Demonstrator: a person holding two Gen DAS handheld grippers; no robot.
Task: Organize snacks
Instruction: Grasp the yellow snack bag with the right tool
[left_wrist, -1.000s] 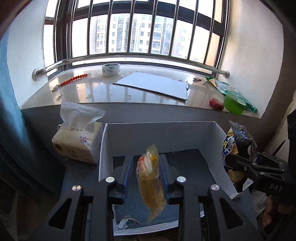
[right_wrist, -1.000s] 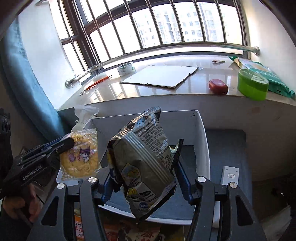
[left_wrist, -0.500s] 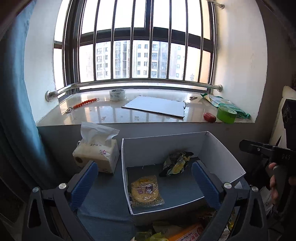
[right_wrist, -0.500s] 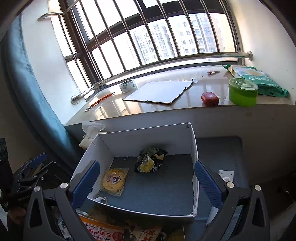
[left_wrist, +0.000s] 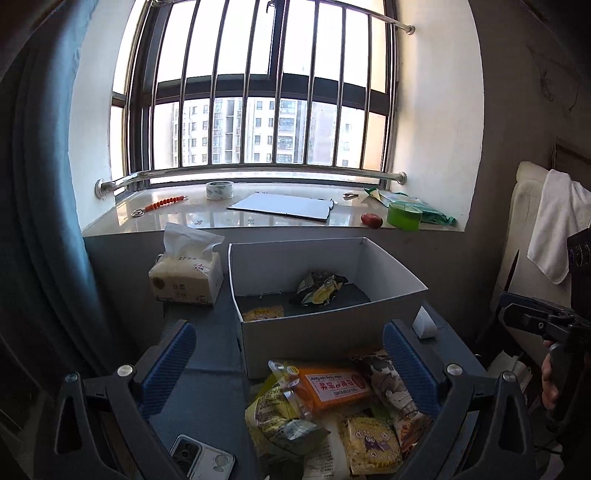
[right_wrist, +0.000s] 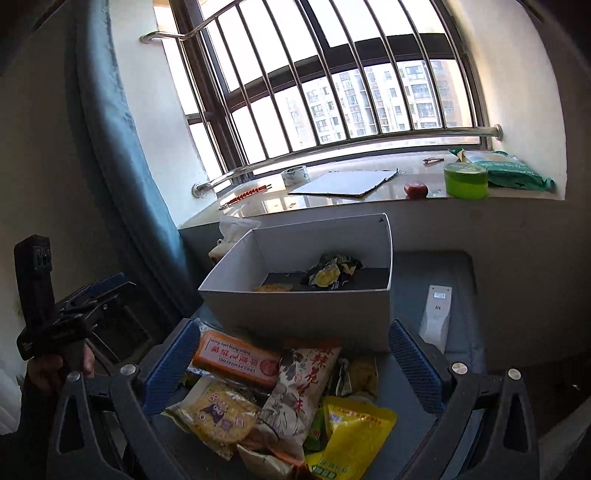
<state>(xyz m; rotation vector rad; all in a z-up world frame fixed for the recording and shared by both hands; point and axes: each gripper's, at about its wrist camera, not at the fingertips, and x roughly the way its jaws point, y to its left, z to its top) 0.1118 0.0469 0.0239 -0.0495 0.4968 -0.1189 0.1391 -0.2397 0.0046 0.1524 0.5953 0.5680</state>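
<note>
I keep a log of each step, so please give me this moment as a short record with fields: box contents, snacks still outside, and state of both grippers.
box: white, open top
in box: dark packet, yellow packet
outside: snack pile in front of box, orange pack on top
left gripper: open, empty, over pile
right gripper: open, empty, over pile
beside box: tissue pack

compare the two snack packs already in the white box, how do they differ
The yellow noodle pack lies flat by the near wall of the white box; the dark crumpled pack sits bunched up and farther back. The yellow one is mostly hidden behind the wall, while the dark one shows almost fully. Both rest on the box floor.
</note>
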